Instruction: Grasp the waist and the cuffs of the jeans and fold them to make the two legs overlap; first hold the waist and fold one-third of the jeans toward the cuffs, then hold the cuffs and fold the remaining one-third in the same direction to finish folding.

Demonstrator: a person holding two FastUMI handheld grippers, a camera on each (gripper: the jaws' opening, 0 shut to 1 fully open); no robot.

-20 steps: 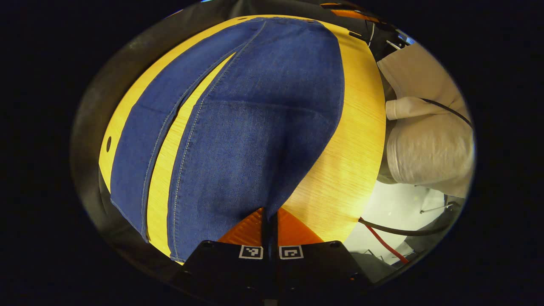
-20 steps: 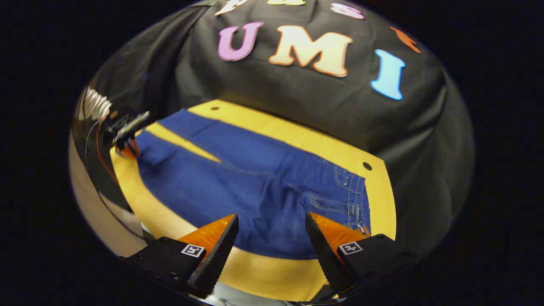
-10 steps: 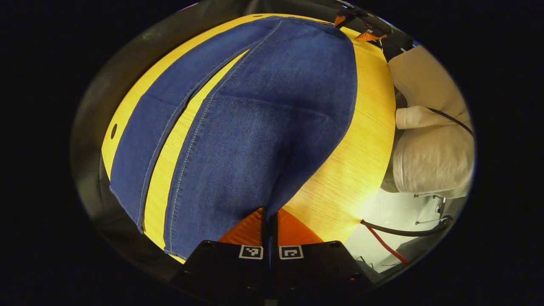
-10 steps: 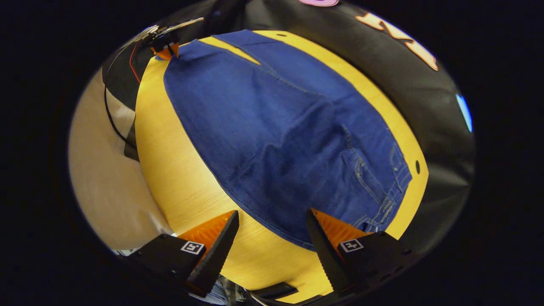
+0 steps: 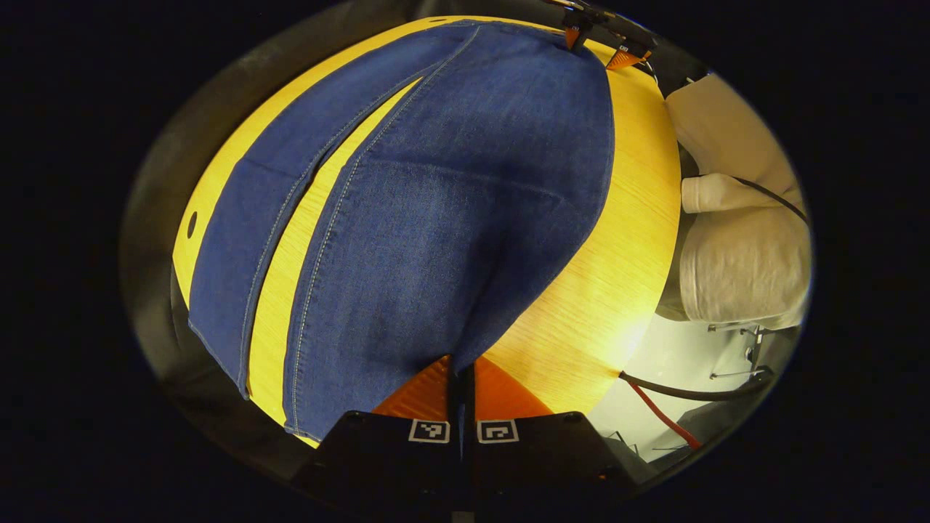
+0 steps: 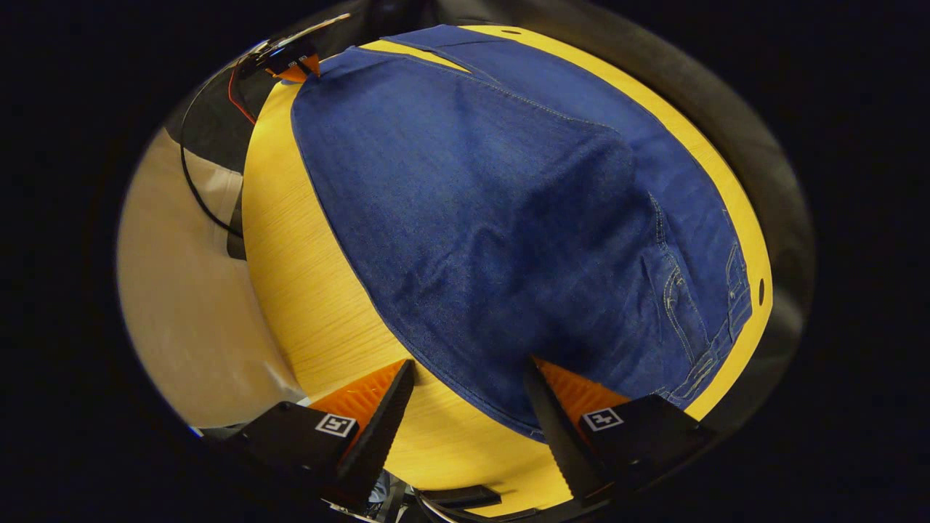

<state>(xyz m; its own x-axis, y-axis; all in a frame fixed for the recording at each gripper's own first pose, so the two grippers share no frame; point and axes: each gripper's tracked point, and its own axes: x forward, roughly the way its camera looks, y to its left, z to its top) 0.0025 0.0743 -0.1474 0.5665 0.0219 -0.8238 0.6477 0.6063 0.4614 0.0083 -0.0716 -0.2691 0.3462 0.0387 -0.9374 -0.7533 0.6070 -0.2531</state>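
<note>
Presently, one pair of jeans (image 5: 436,189) lies spread flat on the desk (image 5: 603,290), both legs side by side with a narrow wedge of bare desk showing between them, so the lengthwise fold that is to overlap the legs is judged not yet made. Taking the left side first: the left gripper (image 5: 461,378) has its jaws together, clamped on the near corner of one cuff (image 5: 407,363), evidently to carry that leg across onto the other. The second cuff (image 5: 218,334) lies free nearer the desk's far edge. Moving right, a person's pale sleeve (image 5: 734,269) stands beside the desk. In the right gripper view, the right gripper (image 6: 468,392) has its jaws apart, straddling the near hem of the waist (image 6: 508,407) without pressing on it; one jaw sits over denim, the other over bare desk. This placement is judged a preparation to seize the waist on the same side as the held cuff, so both ends lift together. Count: one pair of jeans, two legs, two cuffs, two grippers, one desk.
</note>
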